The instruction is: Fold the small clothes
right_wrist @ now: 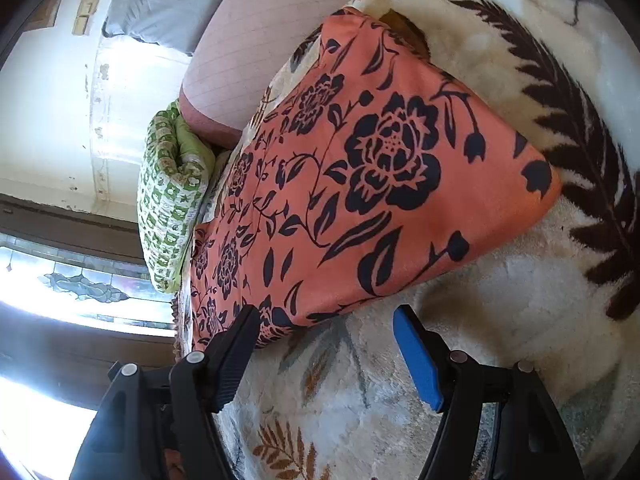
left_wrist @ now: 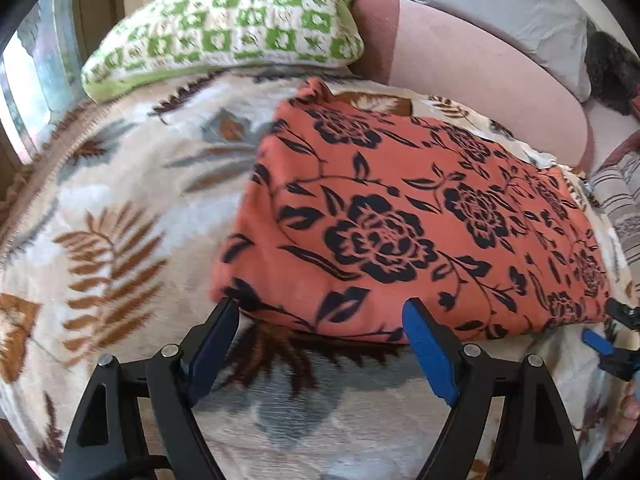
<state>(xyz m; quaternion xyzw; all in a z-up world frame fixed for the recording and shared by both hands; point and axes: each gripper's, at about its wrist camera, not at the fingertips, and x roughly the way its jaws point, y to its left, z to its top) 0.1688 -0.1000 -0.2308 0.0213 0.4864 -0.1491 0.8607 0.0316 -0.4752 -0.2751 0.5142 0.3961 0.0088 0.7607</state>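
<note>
Orange floral cloth (left_wrist: 400, 216) is lying flat as a neat rectangle on the fuzzy leaf-print blanket (left_wrist: 120, 208), looks pretty much folded. Both the left gripper (left_wrist: 320, 312) and right gripper (right_wrist: 324, 316) sit spread wide at its near edge, gripping nothing, probably lining up 1 more fold.

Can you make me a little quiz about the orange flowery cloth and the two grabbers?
1. True or false: the left gripper is clamped shut on the orange flowered cloth.
2. What does the cloth lie on? A) a bare wooden floor B) a fluffy leaf-patterned blanket C) a metal tray
3. Fill in: the pillow beyond the cloth is white and ____.

Key:
1. False. Both the left gripper and the right gripper are open at the cloth's near edge, holding nothing.
2. B.
3. Green.
</note>
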